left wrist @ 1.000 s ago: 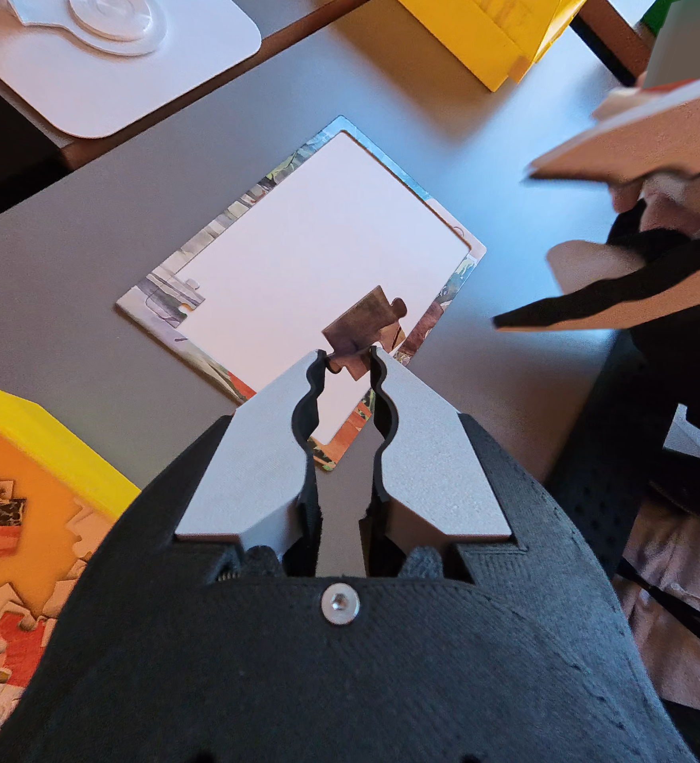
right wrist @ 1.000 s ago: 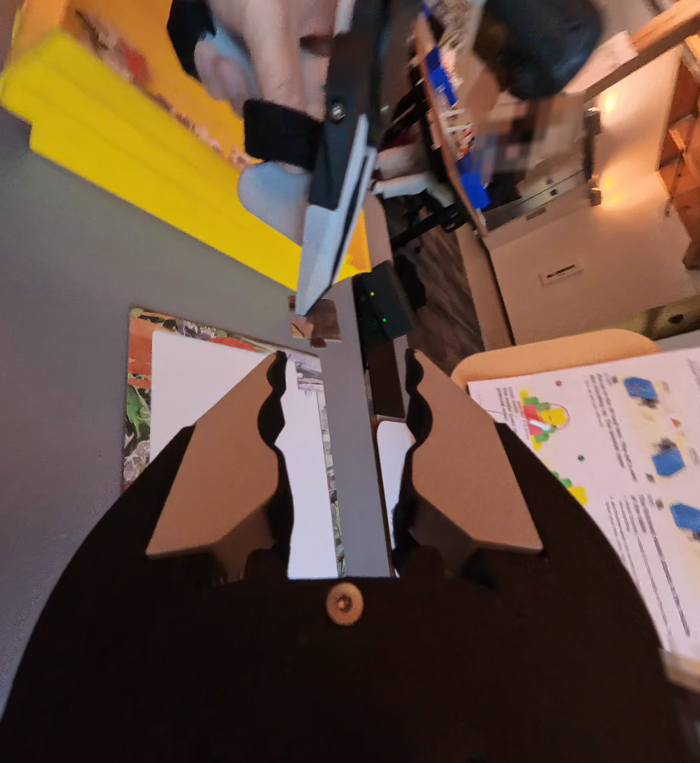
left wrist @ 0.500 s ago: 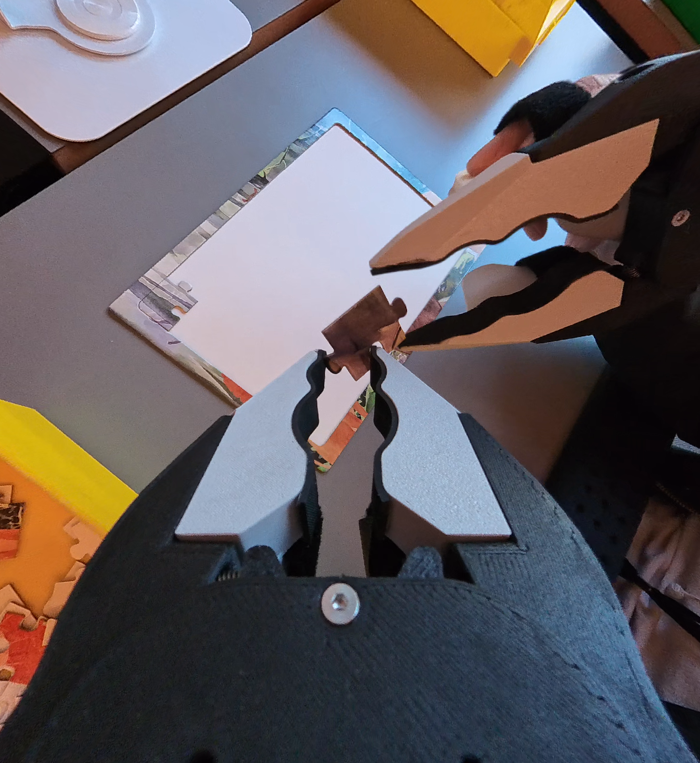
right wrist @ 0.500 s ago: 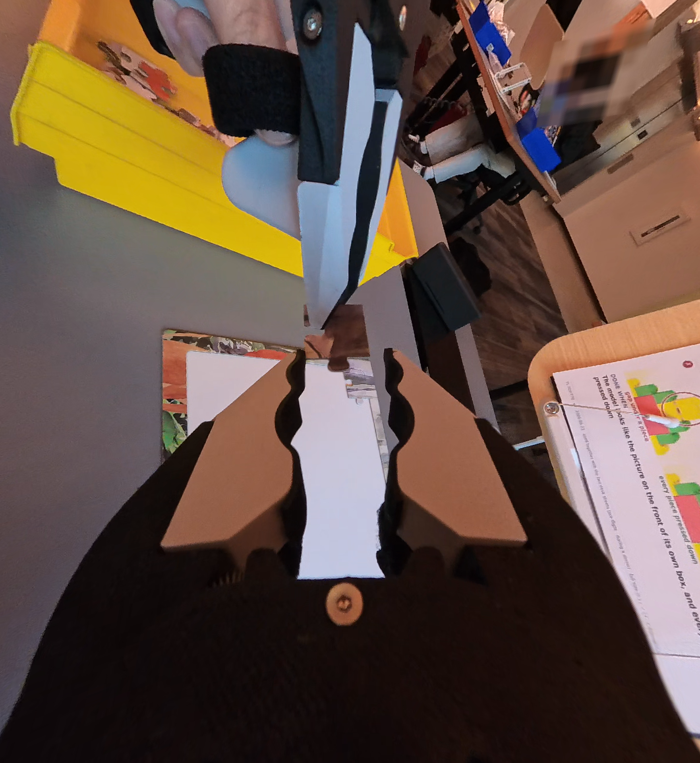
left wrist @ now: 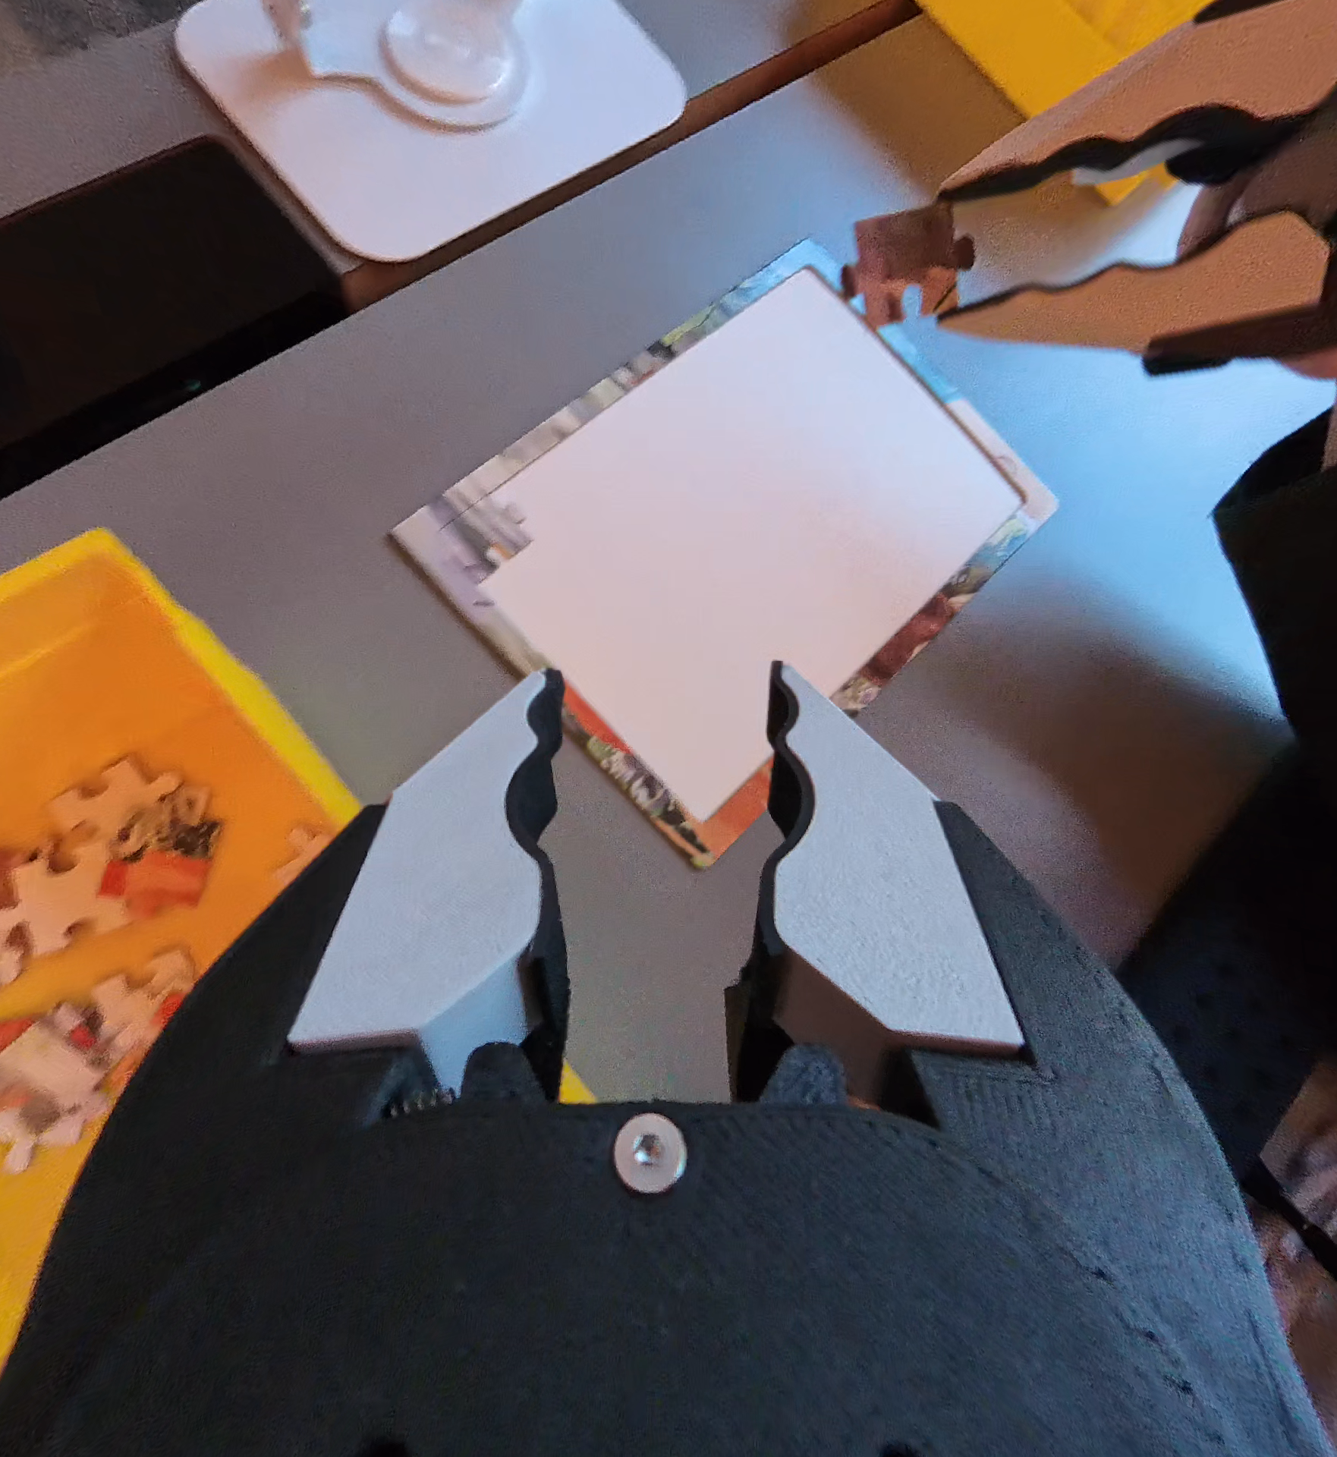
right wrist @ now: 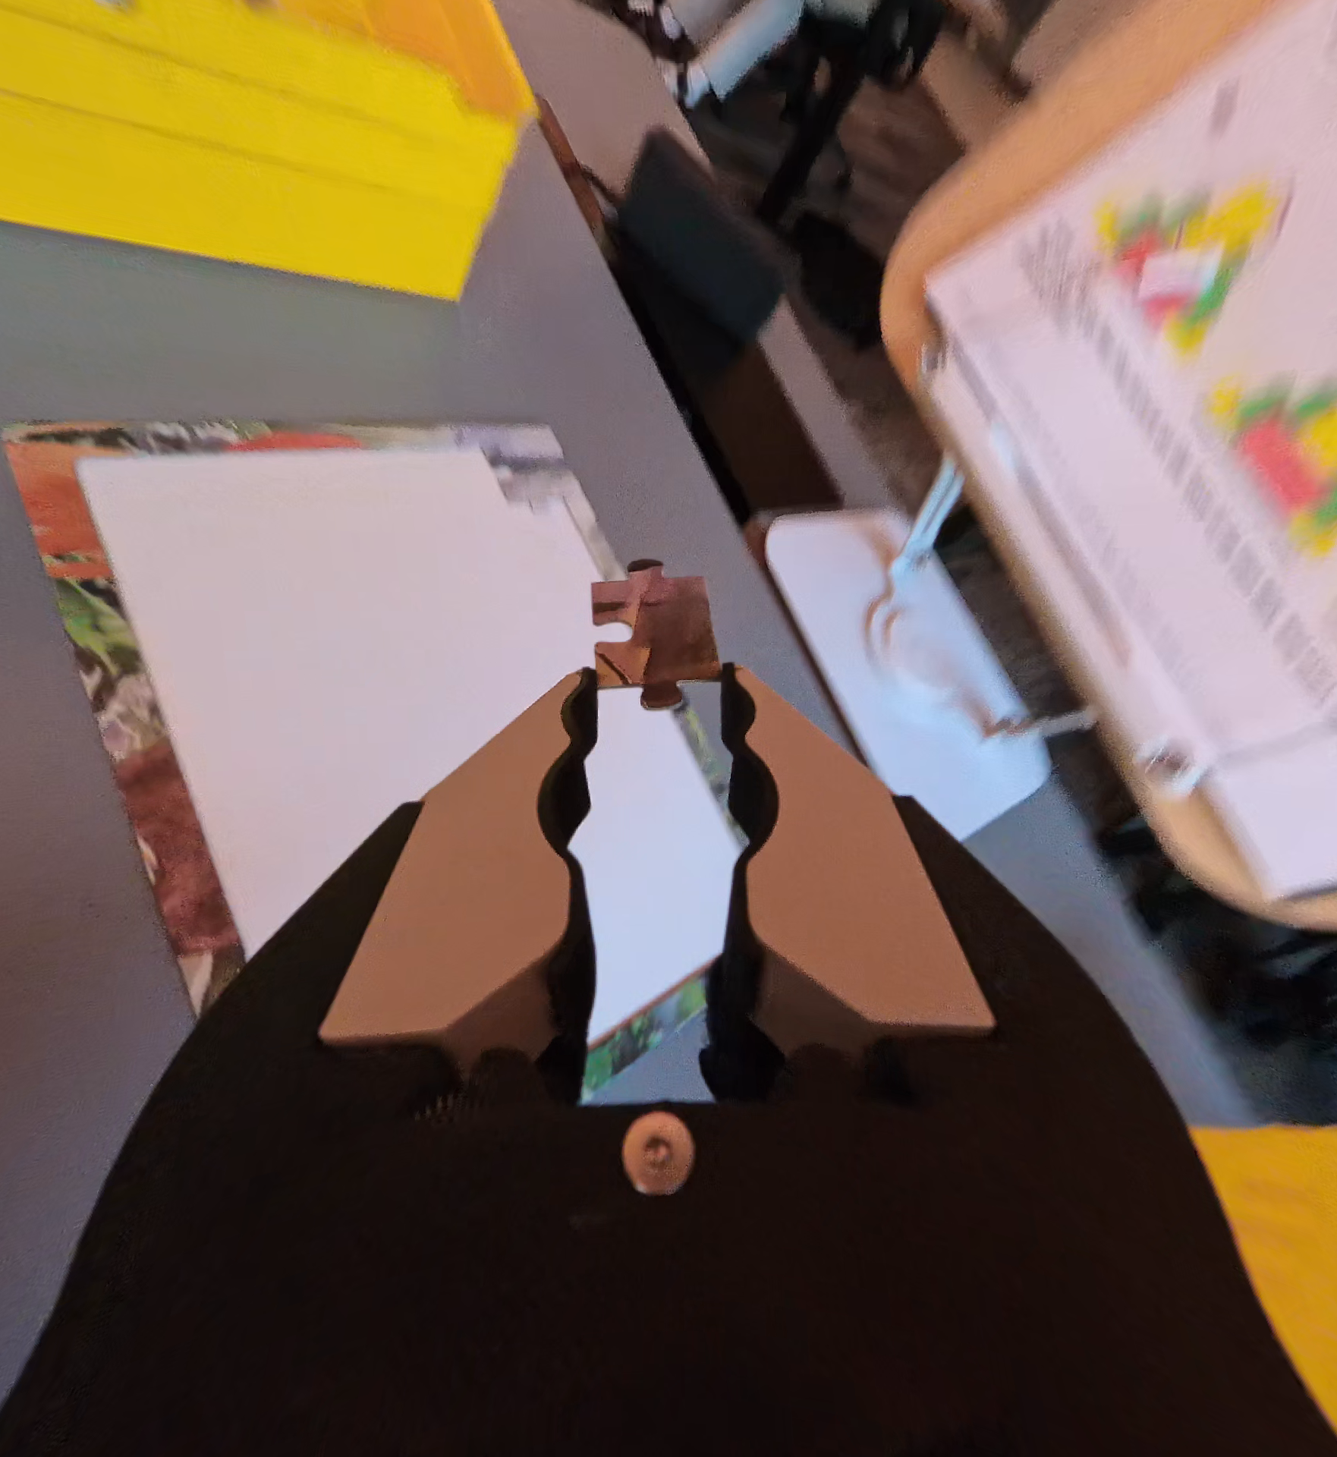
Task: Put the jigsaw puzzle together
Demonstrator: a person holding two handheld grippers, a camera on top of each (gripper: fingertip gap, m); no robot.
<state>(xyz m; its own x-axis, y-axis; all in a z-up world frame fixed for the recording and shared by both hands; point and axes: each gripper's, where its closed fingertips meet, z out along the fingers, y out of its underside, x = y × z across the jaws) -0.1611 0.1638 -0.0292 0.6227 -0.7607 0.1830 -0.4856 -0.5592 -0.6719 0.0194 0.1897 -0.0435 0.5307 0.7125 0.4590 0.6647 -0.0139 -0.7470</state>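
Note:
The puzzle board (left wrist: 736, 536) lies on the grey table, a white field inside a printed border, with one piece set in its left corner (left wrist: 484, 544). It also shows in the right wrist view (right wrist: 318, 646). My right gripper (right wrist: 659, 674) is shut on a brown puzzle piece (right wrist: 653, 627) and holds it by its edges above the board's far corner. In the left wrist view that gripper (left wrist: 945, 256) and the piece (left wrist: 906, 260) hang at the upper right. My left gripper (left wrist: 661, 682) is open and empty above the board's near corner.
A yellow bin (left wrist: 82, 709) with several loose pieces (left wrist: 74, 891) stands at the left. A second yellow bin (right wrist: 216, 158) stands beyond the board. A white tray (left wrist: 429, 118) sits on a neighbouring surface. A printed sheet on a wooden board (right wrist: 1201, 441) is at the right. The tips of one gripper are about 20 cm away from the tips of the other.
The brown piece passed from my left gripper to my right one. The left gripper opened and drew back; the right gripper shut on the piece and carried it toward the board's far corner.

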